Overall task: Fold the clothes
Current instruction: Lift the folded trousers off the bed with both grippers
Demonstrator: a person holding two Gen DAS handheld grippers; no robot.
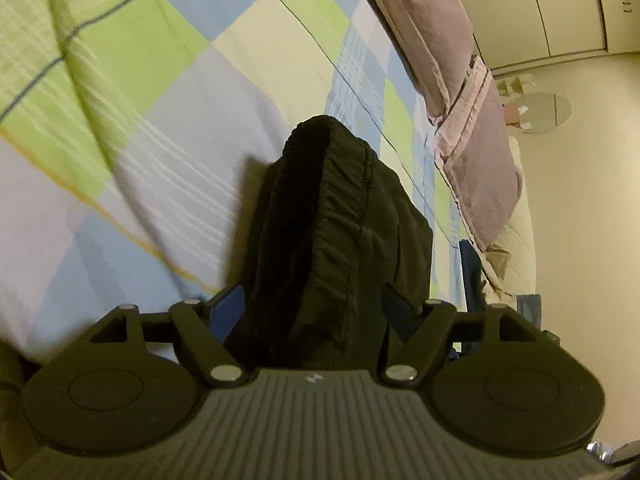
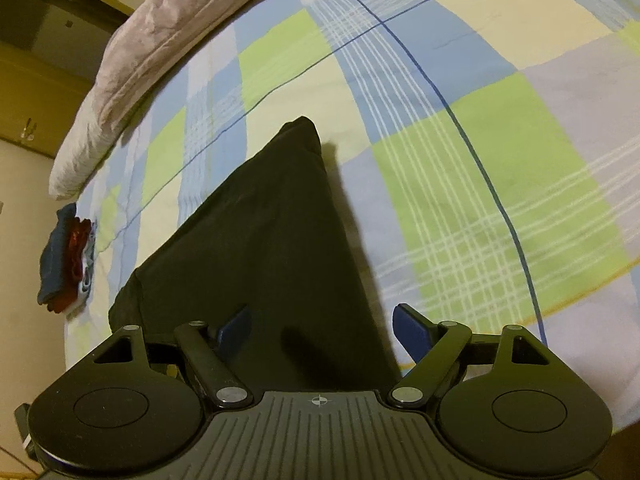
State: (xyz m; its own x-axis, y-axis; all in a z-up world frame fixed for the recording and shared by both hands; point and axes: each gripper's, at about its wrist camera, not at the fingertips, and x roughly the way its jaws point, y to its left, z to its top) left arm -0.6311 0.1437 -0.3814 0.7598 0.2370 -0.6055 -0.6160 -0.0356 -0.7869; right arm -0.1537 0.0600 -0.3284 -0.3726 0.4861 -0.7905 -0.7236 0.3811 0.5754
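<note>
While the left tool (image 1: 312,312) is clamped on the gathered waistband of the black garment (image 1: 332,216) above the checked bedspread (image 1: 160,100), the right tool (image 2: 320,328) stands apart, with the same garment's flat cloth lying between its blue fingers (image 2: 412,330).

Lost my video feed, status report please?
Left gripper shut on black garment. Right gripper open over it. Folded stack far off; nothing blocking.
</note>
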